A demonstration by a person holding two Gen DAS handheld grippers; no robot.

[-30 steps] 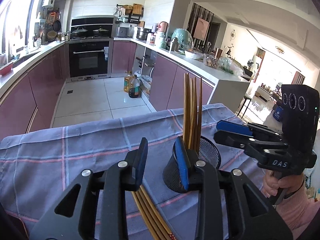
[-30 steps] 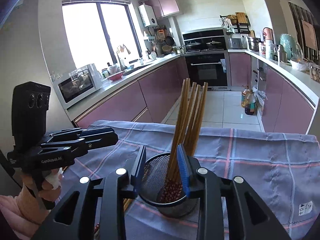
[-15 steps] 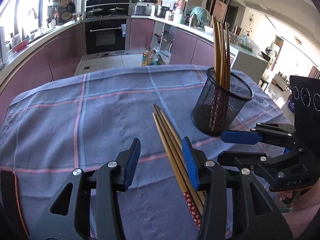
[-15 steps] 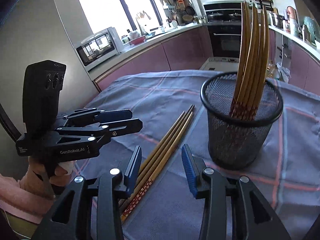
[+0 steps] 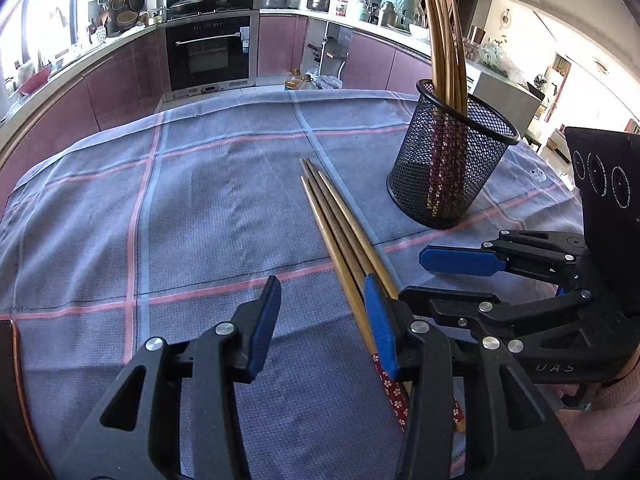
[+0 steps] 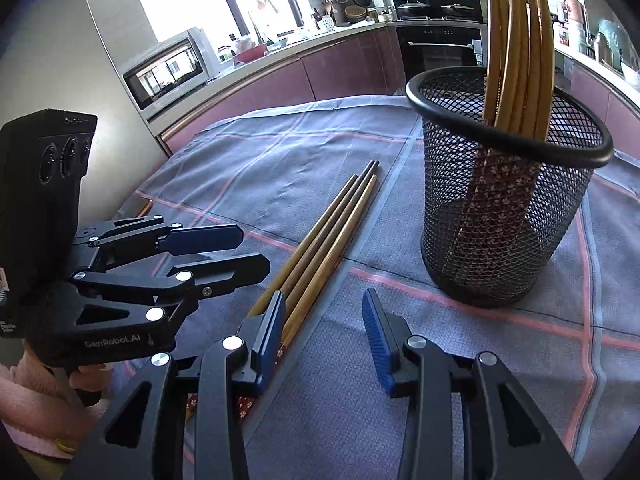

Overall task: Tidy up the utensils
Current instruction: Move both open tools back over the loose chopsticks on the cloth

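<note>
Three wooden chopsticks point(image 5: 348, 232) point(image 6: 332, 232) with red patterned ends lie side by side on the cloth. A black mesh cup point(image 5: 448, 168) point(image 6: 500, 220) stands upright beyond them, holding several more chopsticks point(image 5: 444, 40) point(image 6: 516, 40). My left gripper point(image 5: 322, 320) point(image 6: 254, 252) hovers low and open; the loose chopsticks pass under its right finger. My right gripper point(image 6: 324, 328) point(image 5: 416, 276) is also open, close beside the left one, with the same chopsticks running under its left finger. Neither gripper pinches anything.
A blue cloth with pink lines point(image 5: 200, 208) covers the table. The table's copper rim point(image 5: 16, 360) shows at the left. Purple kitchen cabinets, an oven point(image 5: 210, 56) and a microwave point(image 6: 168, 68) stand beyond the table. A hand in a pink sleeve point(image 6: 36, 392) holds the left gripper.
Both grippers have sunk toward the table and tipped downward, so the loose chopsticks now lie at their fingertips instead of the cup. The left jaws stand a little wider.
</note>
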